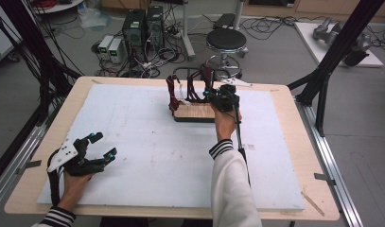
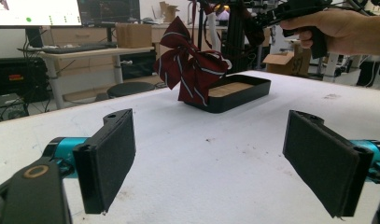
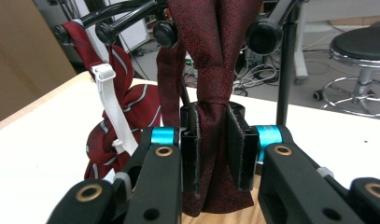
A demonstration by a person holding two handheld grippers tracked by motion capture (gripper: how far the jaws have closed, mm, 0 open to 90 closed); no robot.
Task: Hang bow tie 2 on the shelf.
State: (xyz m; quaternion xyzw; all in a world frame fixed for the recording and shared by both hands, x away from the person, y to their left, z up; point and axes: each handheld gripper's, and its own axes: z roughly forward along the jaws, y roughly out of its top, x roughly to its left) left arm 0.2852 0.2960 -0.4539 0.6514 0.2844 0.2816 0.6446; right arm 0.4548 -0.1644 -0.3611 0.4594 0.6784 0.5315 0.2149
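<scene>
- Left tongs (image 1: 100,145) at near-left of desk (image 1: 294,142), jaws wide apart, nothing between them; black pads (image 2: 110,156) facing each other in left gripper view, above bare white sheet (image 1: 133,132).
- Left hand (image 1: 74,182) low over sheet, striped cuff at bottom edge of high view.
- Right tongs (image 3: 212,144) clamped on dark red tie (image 3: 215,70), jaws pressed on both sides just below its knot, per right gripper view.
- Dark red tie hanging from black rack bar (image 3: 131,16), lower end reaching down to wooden tray floor between the jaws.
- Right hand (image 1: 224,120) gripping handle, reaching to far-centre of desk; white sleeve (image 1: 230,184) with striped cuff, cable trailing along forearm.
- Black-rimmed tray (image 1: 195,113) with wooden floor on sheet at far-centre, rack rising from it.
- Striped tie (image 2: 190,70), red with pale stripes, bunched and draped off rack on tray's left side; white strap (image 3: 110,100) with clip hanging by it.
- Striped tie beside dark red tie; touching or not, cannot tell.
- Left and right tongs well apart.
- Beyond desk: black stool (image 1: 226,40) on floor, computer towers (image 1: 143,26), tangled cables.
- Left gripper view background: monitor (image 2: 36,11) on another desk, cardboard boxes.
</scene>
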